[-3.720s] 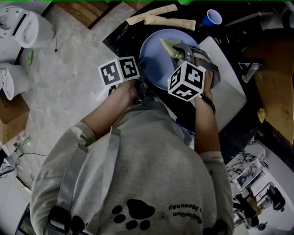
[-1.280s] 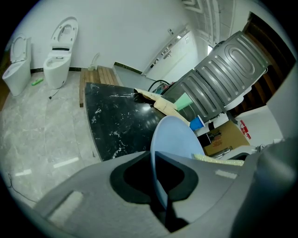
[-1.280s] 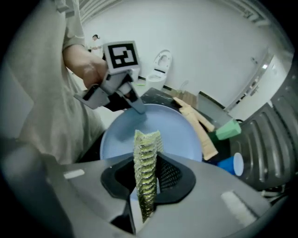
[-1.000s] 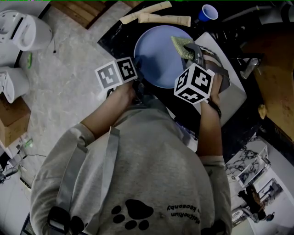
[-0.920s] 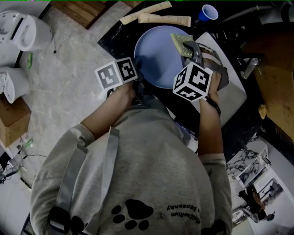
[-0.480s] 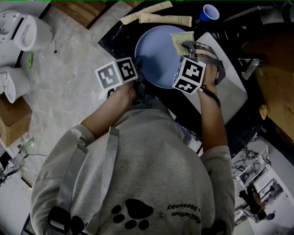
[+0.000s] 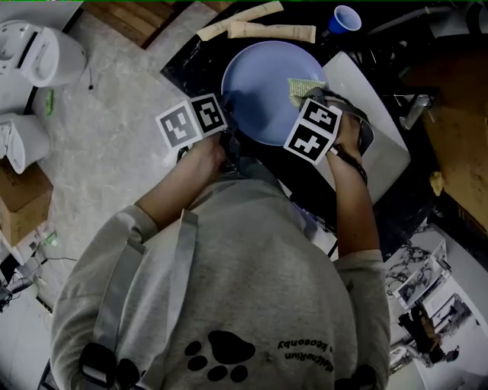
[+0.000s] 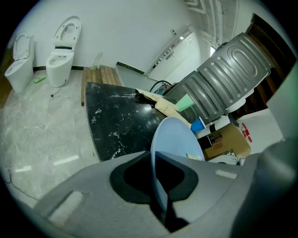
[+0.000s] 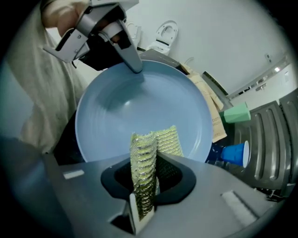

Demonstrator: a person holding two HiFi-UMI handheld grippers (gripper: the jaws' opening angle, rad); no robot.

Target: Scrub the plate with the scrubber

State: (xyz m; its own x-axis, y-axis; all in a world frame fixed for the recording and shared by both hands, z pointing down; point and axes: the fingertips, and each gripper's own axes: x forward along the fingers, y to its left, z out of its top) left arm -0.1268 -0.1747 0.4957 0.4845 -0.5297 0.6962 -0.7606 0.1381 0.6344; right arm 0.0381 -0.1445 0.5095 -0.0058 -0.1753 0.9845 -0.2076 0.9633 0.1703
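Observation:
A light blue plate (image 7: 263, 91) sits on the black marble counter (image 7: 191, 65). My left gripper (image 7: 231, 137) is shut on the plate's near left rim; in the left gripper view the plate (image 8: 177, 139) runs edge-on between the jaws of the left gripper (image 8: 160, 195). My right gripper (image 7: 311, 97) is shut on a yellow-green mesh scrubber (image 7: 299, 90) over the plate's right side. In the right gripper view the folded scrubber (image 9: 149, 158) stands up from the right gripper (image 9: 144, 195) against the plate (image 9: 139, 107), and the left gripper (image 9: 132, 62) pinches the far rim.
A blue cup (image 7: 345, 19) and two cream tubes (image 7: 271, 30) lie beyond the plate. A white board (image 7: 374, 141) is to the plate's right. A green block (image 9: 240, 112) sits near the cup (image 9: 235, 153). Toilets (image 8: 60, 56) stand on the pale floor to the left.
My right gripper has tipped to point steeply down and sunk, drawing the scrubber across the plate's right side toward the person. The left gripper and the plate have stayed put.

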